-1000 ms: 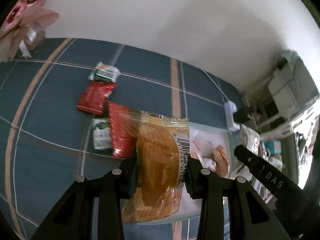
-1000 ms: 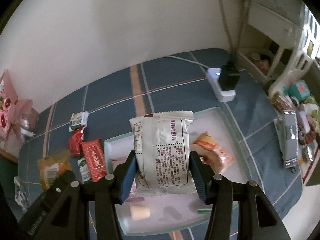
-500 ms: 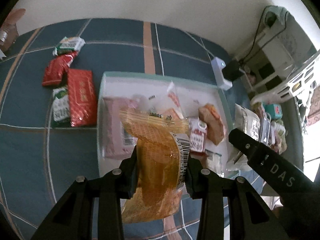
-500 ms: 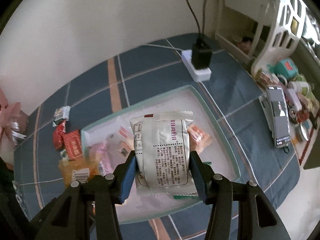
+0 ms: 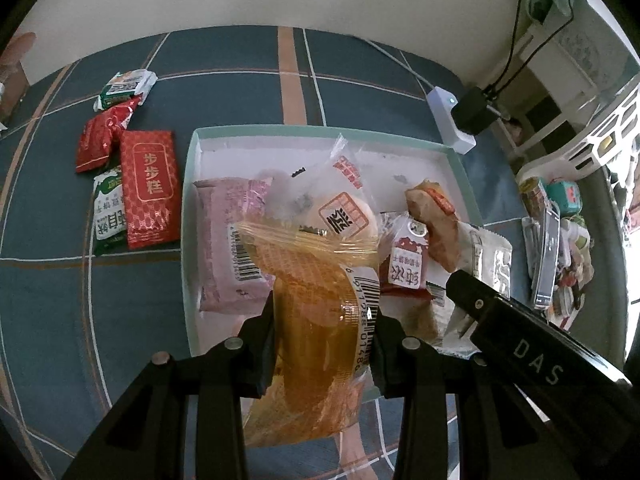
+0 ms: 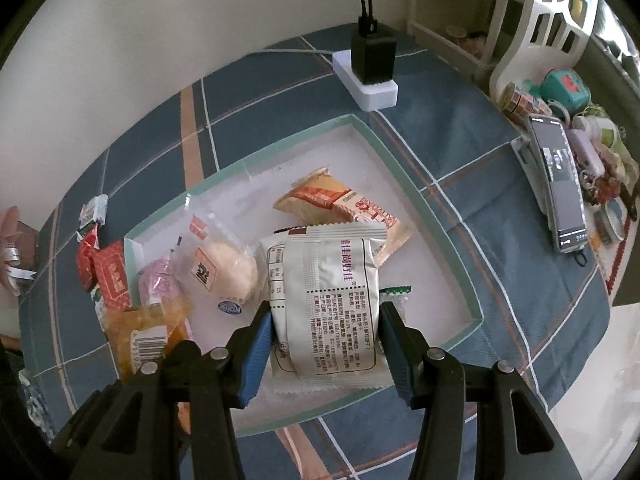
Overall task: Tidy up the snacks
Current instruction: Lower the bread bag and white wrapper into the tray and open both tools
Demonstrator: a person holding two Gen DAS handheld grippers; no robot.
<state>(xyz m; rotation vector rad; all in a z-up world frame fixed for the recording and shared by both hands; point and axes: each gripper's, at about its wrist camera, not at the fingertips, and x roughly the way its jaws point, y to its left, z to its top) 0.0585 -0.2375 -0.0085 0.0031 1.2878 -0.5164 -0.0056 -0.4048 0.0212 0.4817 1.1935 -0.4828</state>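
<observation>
My left gripper (image 5: 324, 344) is shut on an orange waffle packet (image 5: 316, 320), held over the near left part of a shallow green-rimmed tray (image 5: 192, 200). My right gripper (image 6: 326, 344) is shut on a white snack packet (image 6: 328, 300) above the same tray (image 6: 436, 220). The tray holds a pink packet (image 5: 228, 240), a clear-wrapped round cake (image 5: 344, 216), a small red-and-white packet (image 5: 408, 264) and an orange-wrapped bun (image 5: 436, 220). The orange packet (image 6: 148, 332) shows at the left in the right wrist view.
Several red and green packets (image 5: 148, 188) lie on the blue checked tablecloth left of the tray. A white power strip with a black plug (image 6: 372, 68) sits behind the tray. A phone (image 6: 560, 184) and small clutter lie at the table's right edge.
Both grippers have come down toward the tray with their packets. The left one swung from over the loose packets on the cloth to over the tray.
</observation>
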